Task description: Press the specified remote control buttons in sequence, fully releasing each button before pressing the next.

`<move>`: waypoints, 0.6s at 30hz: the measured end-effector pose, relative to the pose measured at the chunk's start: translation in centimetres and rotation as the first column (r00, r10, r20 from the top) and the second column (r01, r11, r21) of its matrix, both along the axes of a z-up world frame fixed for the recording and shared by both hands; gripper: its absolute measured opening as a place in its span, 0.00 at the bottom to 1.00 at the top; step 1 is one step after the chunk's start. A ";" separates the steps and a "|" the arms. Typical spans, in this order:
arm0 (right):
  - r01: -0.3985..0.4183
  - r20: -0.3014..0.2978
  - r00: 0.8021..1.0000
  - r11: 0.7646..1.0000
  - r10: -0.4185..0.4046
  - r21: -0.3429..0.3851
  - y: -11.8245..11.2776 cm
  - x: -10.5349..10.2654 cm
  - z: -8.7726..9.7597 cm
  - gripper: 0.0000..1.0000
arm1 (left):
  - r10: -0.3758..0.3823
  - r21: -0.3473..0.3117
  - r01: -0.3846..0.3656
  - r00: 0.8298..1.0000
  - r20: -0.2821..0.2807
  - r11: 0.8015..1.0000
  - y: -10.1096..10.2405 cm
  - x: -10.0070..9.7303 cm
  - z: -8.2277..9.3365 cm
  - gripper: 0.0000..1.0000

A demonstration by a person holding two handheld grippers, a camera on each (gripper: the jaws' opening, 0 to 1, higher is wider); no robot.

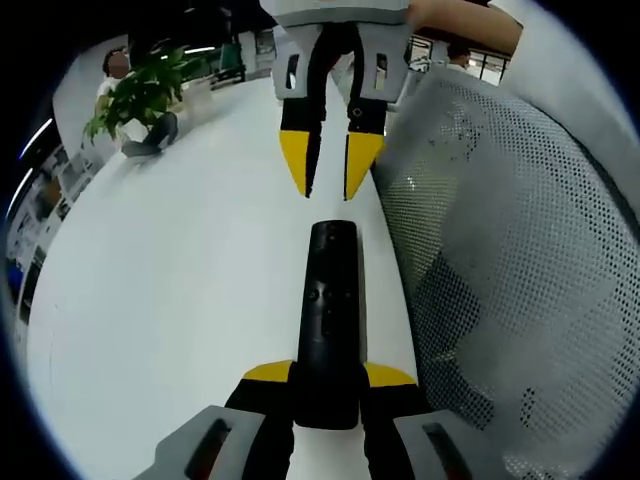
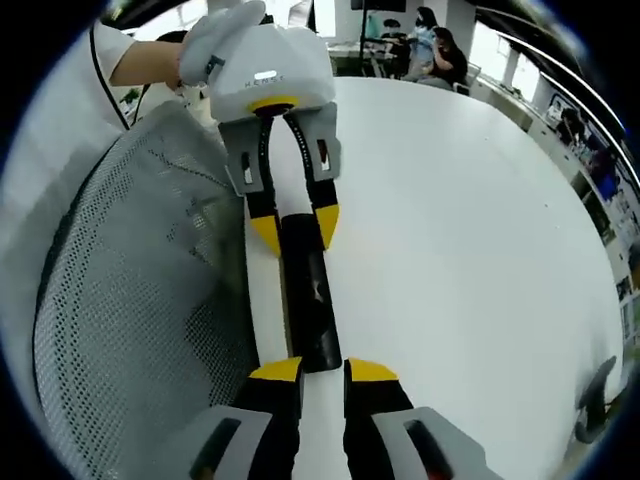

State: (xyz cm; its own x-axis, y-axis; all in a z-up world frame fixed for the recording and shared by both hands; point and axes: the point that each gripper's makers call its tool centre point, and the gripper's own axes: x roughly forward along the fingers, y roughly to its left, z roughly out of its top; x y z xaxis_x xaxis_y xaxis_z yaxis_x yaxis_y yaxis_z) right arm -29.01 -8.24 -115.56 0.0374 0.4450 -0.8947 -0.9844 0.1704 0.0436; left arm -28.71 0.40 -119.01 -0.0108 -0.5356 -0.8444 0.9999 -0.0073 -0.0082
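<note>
A slim black remote control (image 1: 331,300) lies lengthwise over the white table (image 1: 180,280). My left gripper (image 1: 329,374) is shut on its near end, yellow fingertips (image 1: 268,372) on either side. In the right gripper view the same remote (image 2: 310,300) runs away from me, with the left gripper (image 2: 296,230) clamping its far end under a white-gloved hand (image 2: 225,40). My right gripper (image 2: 324,372) is shut with only a narrow slit between its tips and holds nothing. It sits just off the free end of the remote. Seen from the left gripper view, the right gripper (image 1: 325,185) points down at that end, slightly apart from it.
A grey mesh chair back (image 1: 500,260) stands close beside the remote, also seen as the mesh chair (image 2: 130,300). A potted plant (image 1: 140,95) sits at the far table edge. People (image 2: 430,45) sit beyond the table. Open white tabletop (image 2: 470,250) spreads on the other side.
</note>
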 end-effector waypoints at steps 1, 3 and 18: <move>-0.003 -0.004 1.000 1.000 0.003 -0.002 0.0 0.0 -0.1 0.10 | 0.002 -0.001 -0.002 1.000 0.000 1.000 0.0 0.0 0.0 0.24; -0.008 -0.007 1.000 1.000 0.008 -0.005 0.0 -0.1 -0.3 0.09 | 0.008 -0.002 -0.008 1.000 -0.001 1.000 0.0 0.0 0.0 0.24; -0.060 -0.018 0.998 0.997 0.059 -0.045 -0.1 0.0 -2.0 0.00 | 0.037 0.005 -0.037 0.999 0.002 0.999 0.0 0.0 0.0 0.24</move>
